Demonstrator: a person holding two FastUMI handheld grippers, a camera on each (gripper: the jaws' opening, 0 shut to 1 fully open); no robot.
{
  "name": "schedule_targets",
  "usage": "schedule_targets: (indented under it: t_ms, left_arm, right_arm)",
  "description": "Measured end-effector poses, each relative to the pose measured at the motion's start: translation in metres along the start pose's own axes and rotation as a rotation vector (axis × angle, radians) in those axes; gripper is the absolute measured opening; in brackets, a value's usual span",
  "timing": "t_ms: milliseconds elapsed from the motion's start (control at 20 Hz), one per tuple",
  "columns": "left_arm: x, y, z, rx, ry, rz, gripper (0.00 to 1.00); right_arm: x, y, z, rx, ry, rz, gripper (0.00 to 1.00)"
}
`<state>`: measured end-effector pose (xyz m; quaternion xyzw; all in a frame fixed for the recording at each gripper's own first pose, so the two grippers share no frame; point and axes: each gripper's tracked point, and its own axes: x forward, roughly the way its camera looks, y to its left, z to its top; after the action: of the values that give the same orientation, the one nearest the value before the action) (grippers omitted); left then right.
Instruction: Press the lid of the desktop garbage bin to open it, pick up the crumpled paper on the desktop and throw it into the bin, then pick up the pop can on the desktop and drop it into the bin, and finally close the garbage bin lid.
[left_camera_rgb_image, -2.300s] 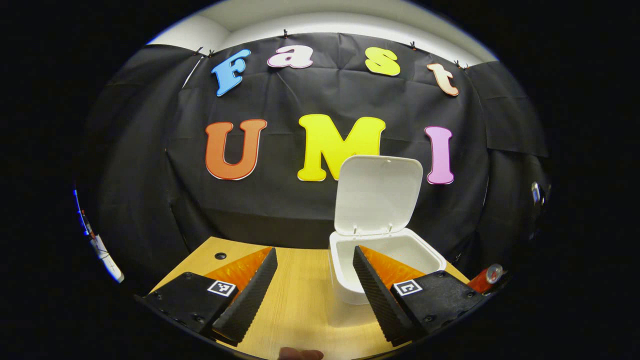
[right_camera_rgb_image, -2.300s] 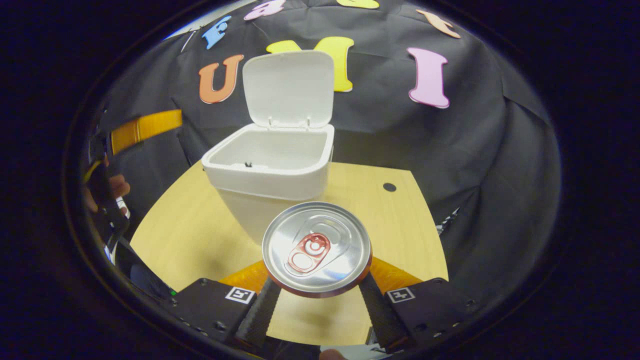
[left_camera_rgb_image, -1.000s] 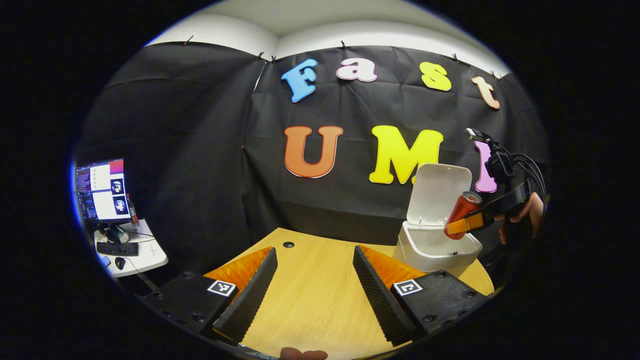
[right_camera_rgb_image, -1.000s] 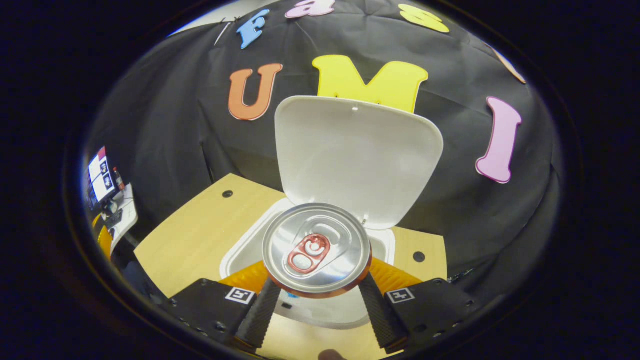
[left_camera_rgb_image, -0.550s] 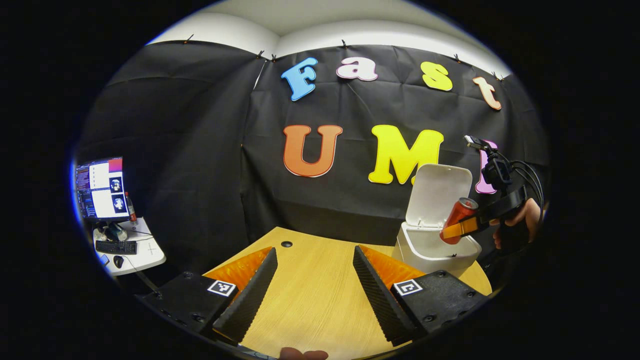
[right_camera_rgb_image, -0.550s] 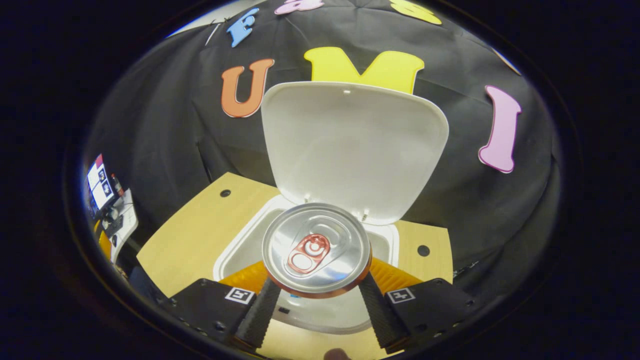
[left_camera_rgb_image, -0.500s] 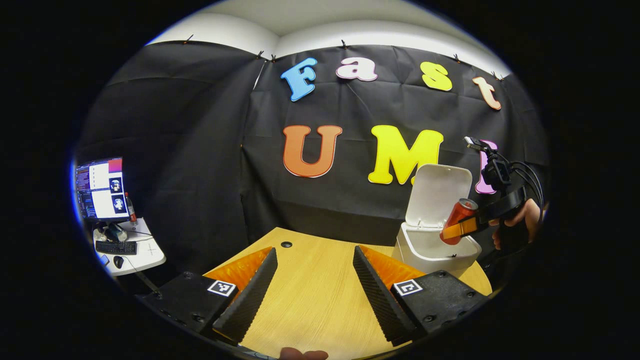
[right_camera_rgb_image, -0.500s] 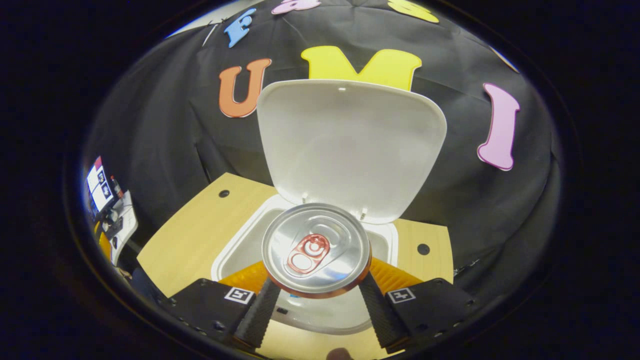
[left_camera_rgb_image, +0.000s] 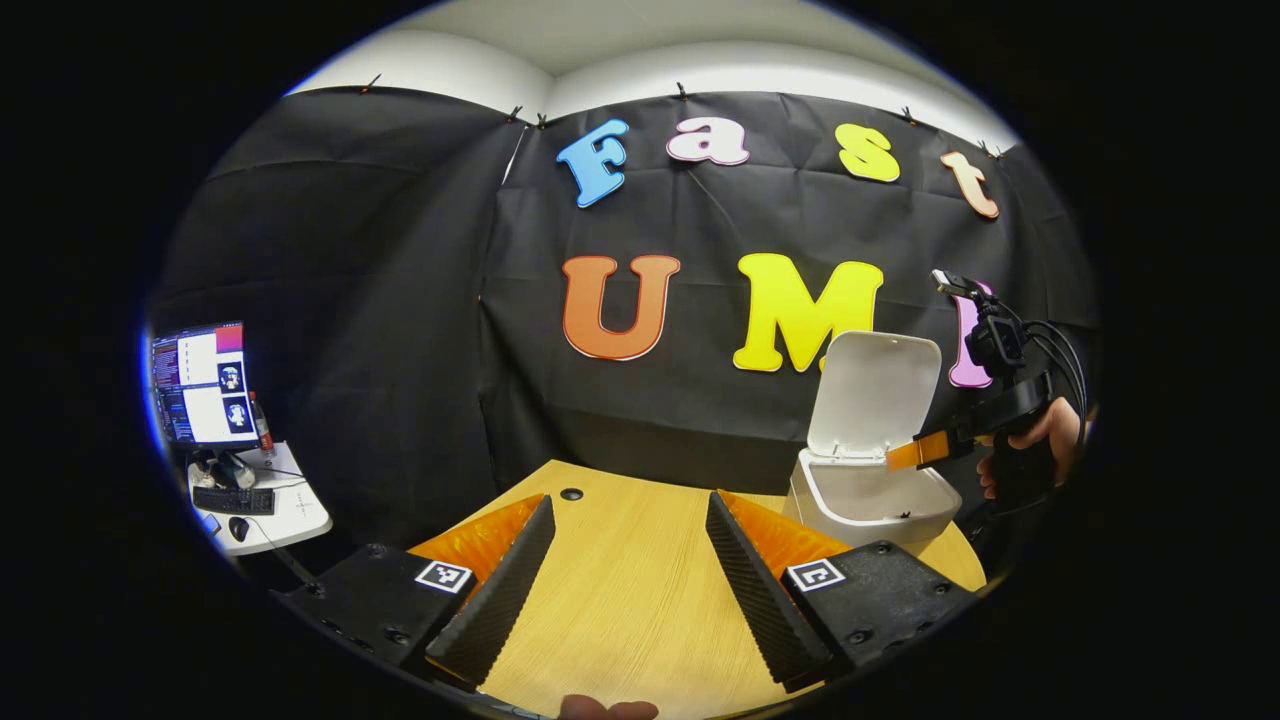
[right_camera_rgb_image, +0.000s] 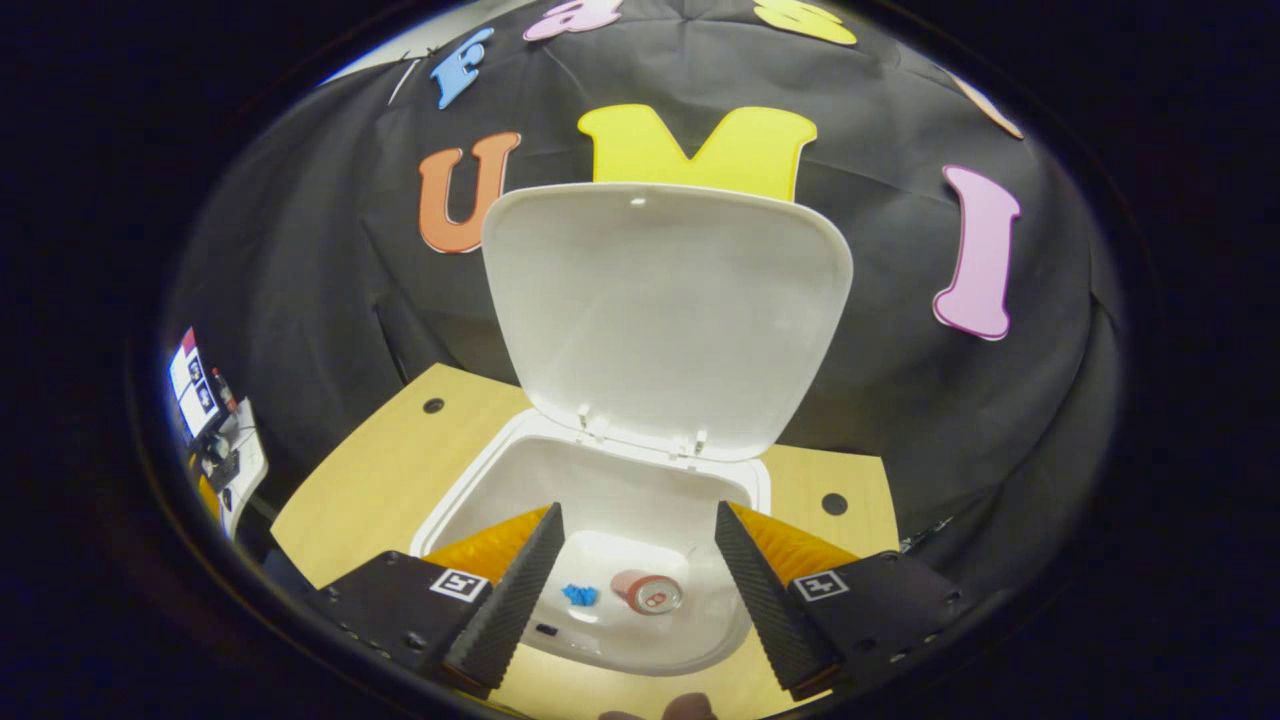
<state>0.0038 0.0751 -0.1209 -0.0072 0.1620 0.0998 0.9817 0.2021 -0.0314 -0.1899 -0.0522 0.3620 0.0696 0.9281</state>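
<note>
The white bin stands on the wooden table with its lid tipped up and back. A red pop can lies at the bottom of it, next to a small blue scrap of crumpled paper. My right gripper hovers open right above the bin's mouth, nothing between its fingers. In the left gripper view the bin sits far right, with the right gripper and a hand over it. My left gripper is open above the bare table, left of the bin.
A side desk with a monitor, keyboard and mouse stands beyond the table's left edge. Two cable holes mark the tabletop near its back corners. The black cloth wall is close behind the bin.
The right gripper has opened and the can has fallen from it into the bin, where it now lies on the bottom. The left gripper has stayed put.
</note>
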Motion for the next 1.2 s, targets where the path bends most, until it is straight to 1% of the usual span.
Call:
schedule_targets:
  t_ms: [350, 600, 750, 950, 1200]
  left_arm:
    - [0.002, -0.011, 0.000, -0.001, -0.003, -0.044, 0.98]
    - [0.003, -0.021, 0.006, 0.006, -0.015, -0.080, 0.98]
    - [0.005, -0.028, 0.010, 0.007, -0.022, -0.108, 0.98]
    - [0.006, -0.031, 0.017, 0.010, -0.037, -0.125, 0.98]
    - [0.005, -0.022, 0.032, 0.007, -0.066, -0.094, 0.98]
  right_arm:
    - [-0.029, -0.018, 0.024, 0.016, -0.111, -0.075, 0.95]
    - [-0.054, -0.020, 0.038, 0.093, -0.160, -0.113, 0.95]
    - [-0.076, -0.012, 0.066, 0.134, -0.240, -0.118, 0.95]
    - [-0.094, -0.009, 0.110, 0.149, -0.338, -0.125, 0.95]
    - [-0.088, 0.002, 0.148, 0.135, -0.384, -0.107, 0.94]
